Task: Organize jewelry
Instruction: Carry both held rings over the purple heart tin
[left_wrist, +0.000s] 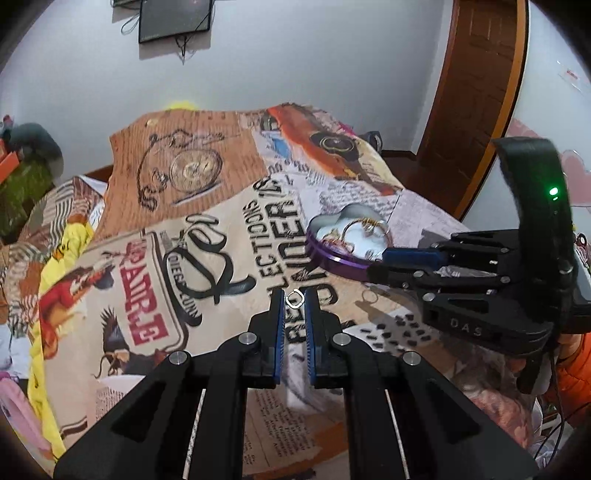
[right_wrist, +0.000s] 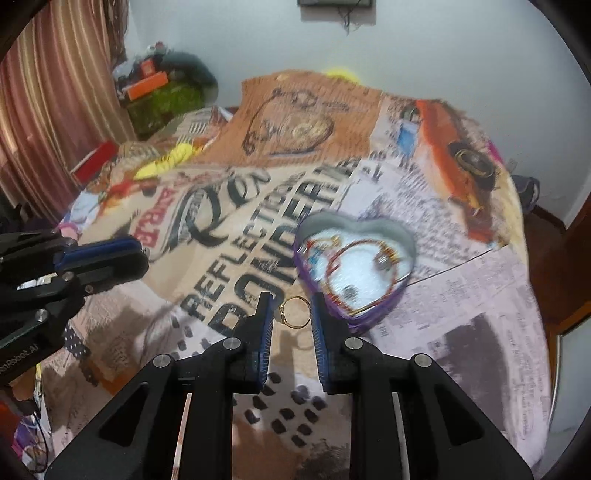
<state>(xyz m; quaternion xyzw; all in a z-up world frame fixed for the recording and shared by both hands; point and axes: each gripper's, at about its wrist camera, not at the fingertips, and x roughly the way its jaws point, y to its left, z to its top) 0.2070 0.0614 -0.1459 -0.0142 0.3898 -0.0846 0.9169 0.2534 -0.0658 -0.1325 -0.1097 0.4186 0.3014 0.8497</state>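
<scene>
A purple heart-shaped tin (right_wrist: 373, 306) lies open on the printed cloth and holds bangles (right_wrist: 365, 266) and other jewelry; it also shows in the left wrist view (left_wrist: 332, 258). A gold ring (right_wrist: 295, 312) lies on the cloth between the open fingers of my right gripper (right_wrist: 292, 301), just left of the tin. My left gripper (left_wrist: 294, 295) is shut on a small silver ring (left_wrist: 294, 298) at its fingertips, held above the cloth. The right gripper (left_wrist: 376, 264) appears in the left wrist view beside the tin.
The printed cloth (left_wrist: 207, 206) covers a rounded surface that drops off at the sides. Clutter with an orange box (right_wrist: 147, 85) sits at the far left. A curtain (right_wrist: 44, 110) hangs left, a wooden door frame (left_wrist: 476, 92) right.
</scene>
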